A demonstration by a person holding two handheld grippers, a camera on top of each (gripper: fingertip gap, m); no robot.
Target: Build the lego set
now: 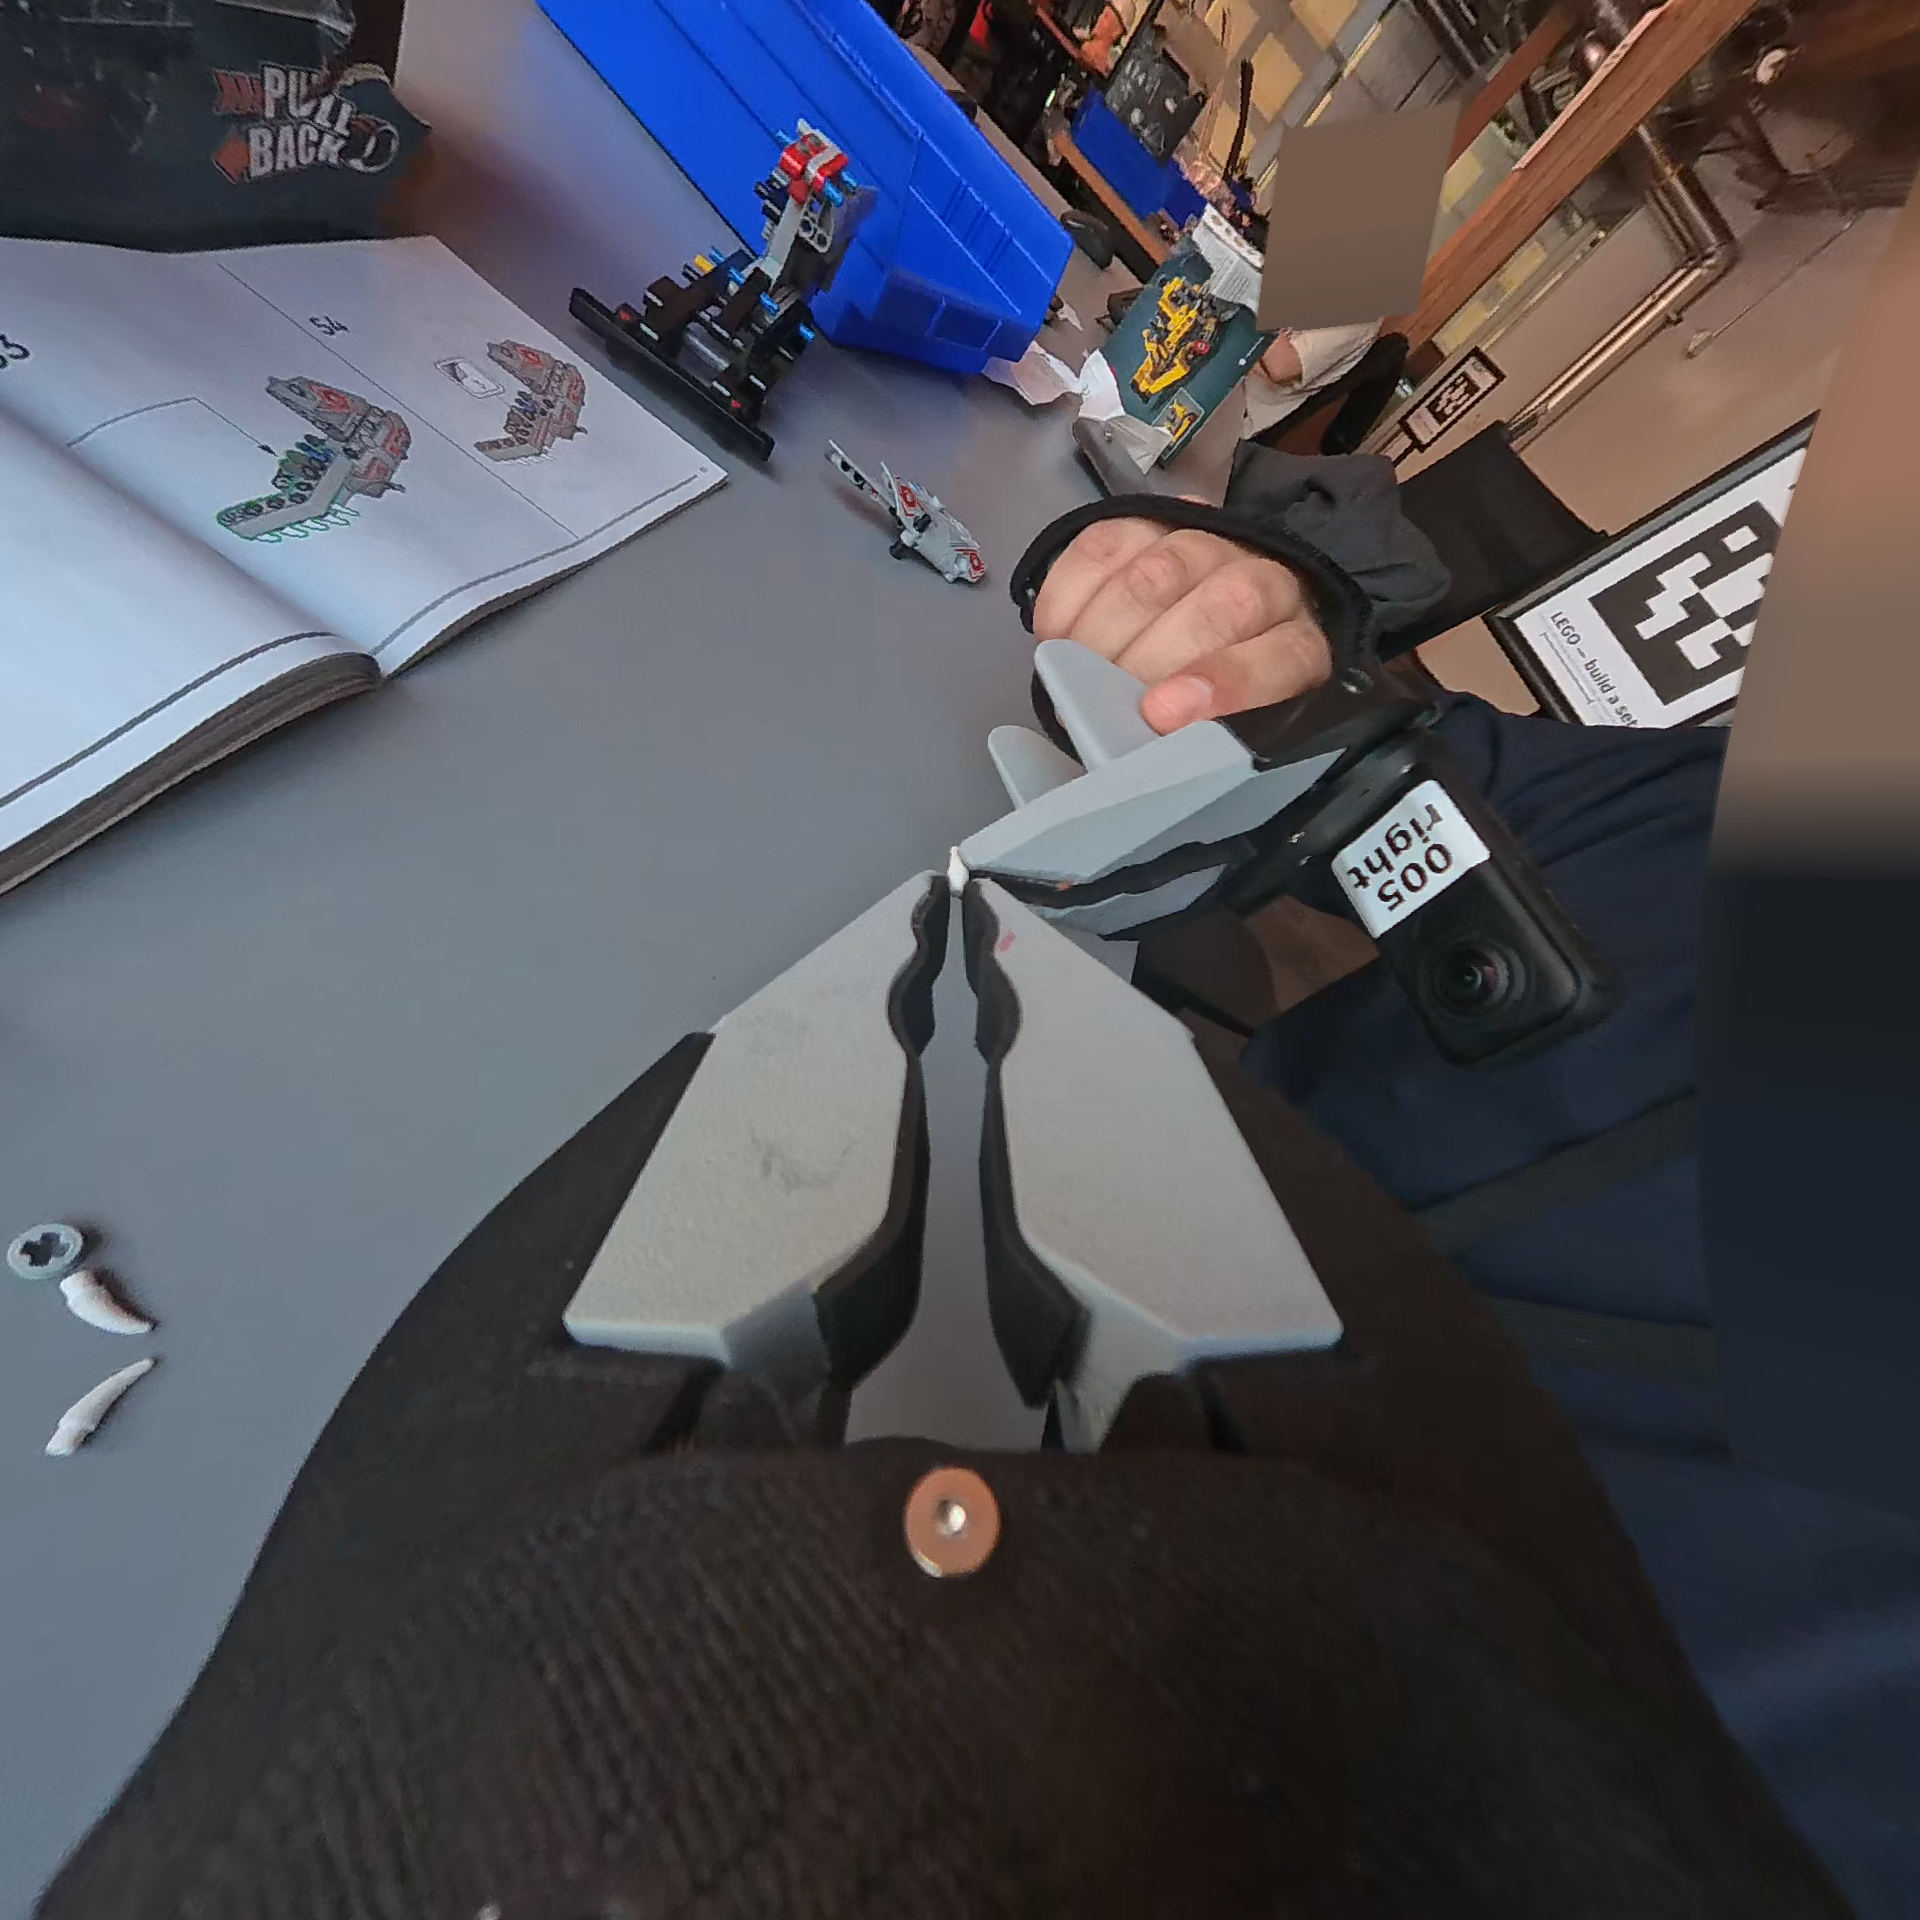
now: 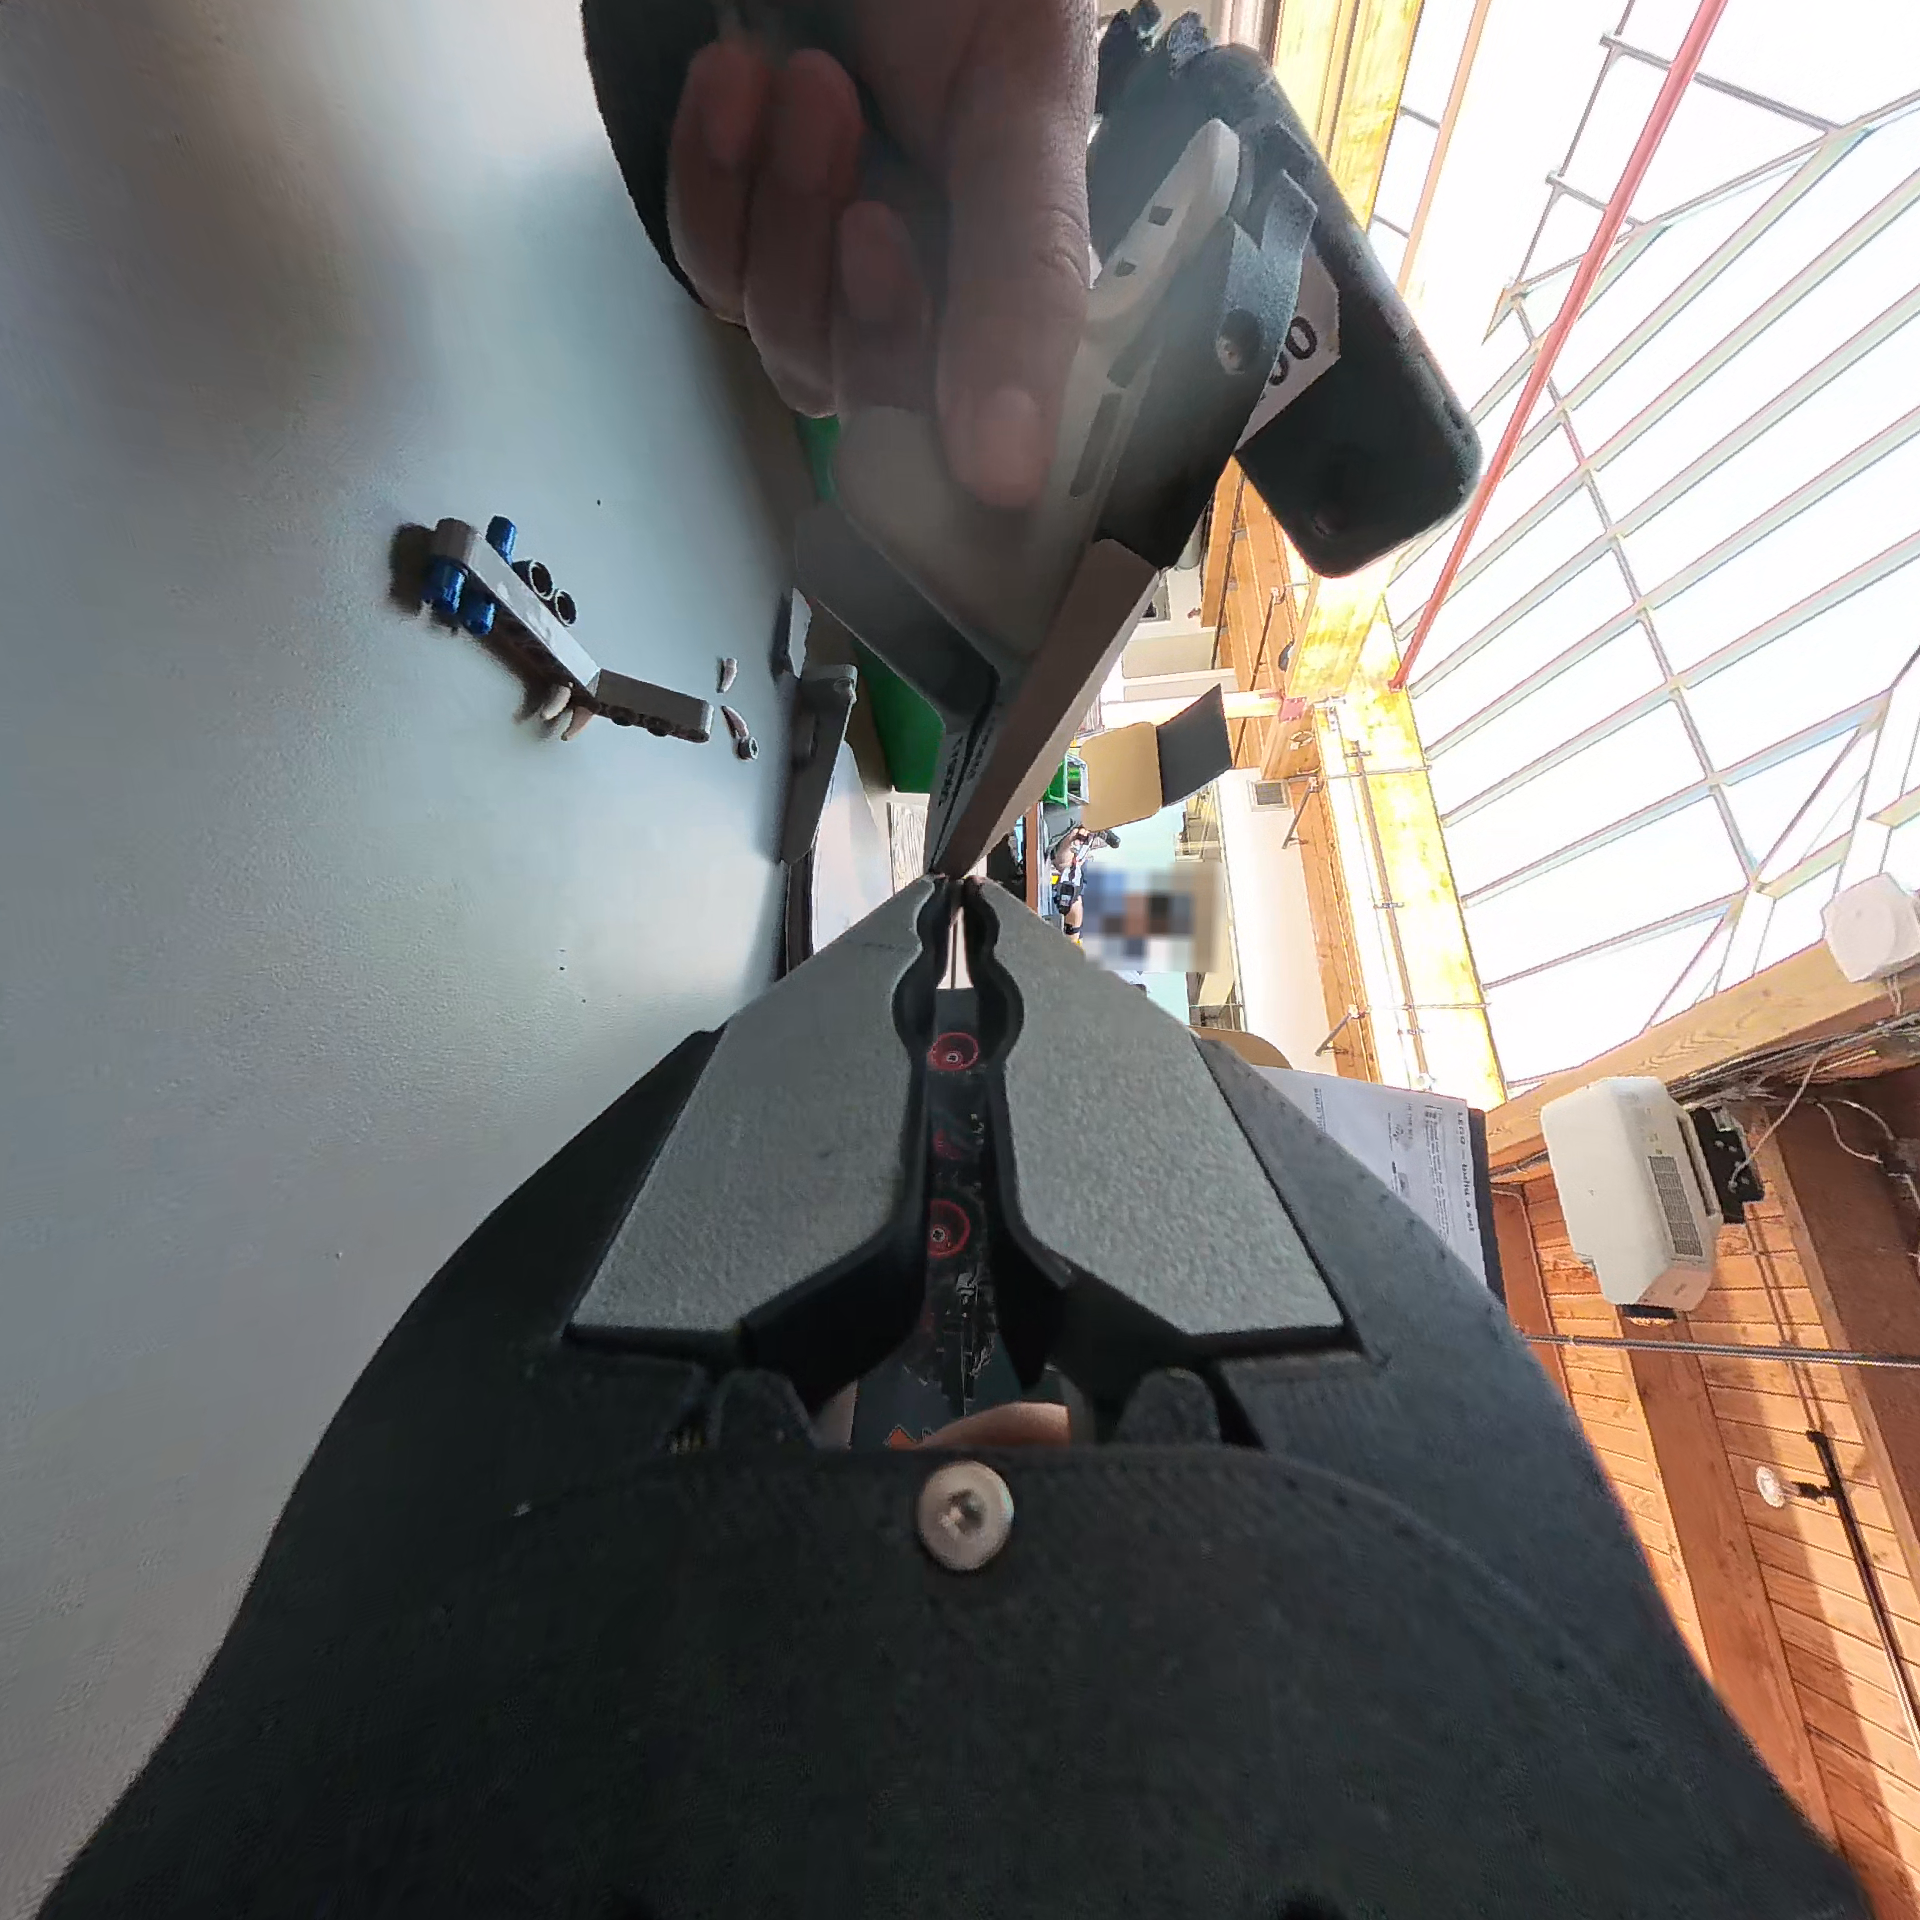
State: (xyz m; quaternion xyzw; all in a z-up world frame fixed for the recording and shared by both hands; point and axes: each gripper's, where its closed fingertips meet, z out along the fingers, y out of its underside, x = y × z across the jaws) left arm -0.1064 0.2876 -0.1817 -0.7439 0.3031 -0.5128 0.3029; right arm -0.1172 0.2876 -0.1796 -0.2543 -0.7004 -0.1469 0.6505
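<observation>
A small white tooth-shaped lego piece [image 1: 957, 871] is pinched between the tips of both grippers, held above the grey table [image 1: 520, 987]. My left gripper [image 1: 951, 896] is shut on its lower end. My right gripper [image 1: 968, 858] comes in from the right, held by a hand [image 1: 1174, 603], and its shut tips meet the piece's upper end. In the right wrist view my right gripper [image 2: 953, 885] is shut tip to tip with the left gripper [image 2: 954, 860], which comes from above; the piece barely shows there.
An open instruction booklet [image 1: 312, 468] lies at the left. Behind it are a black, red and grey part-built model [image 1: 727, 312], a small grey-red sub-assembly [image 1: 920, 520] and a blue bin [image 1: 831, 156]. Two white teeth [image 1: 104, 1311] and a grey round piece [image 1: 47, 1247] lie near left. A grey beam with blue pins [image 2: 540, 623] lies on the table.
</observation>
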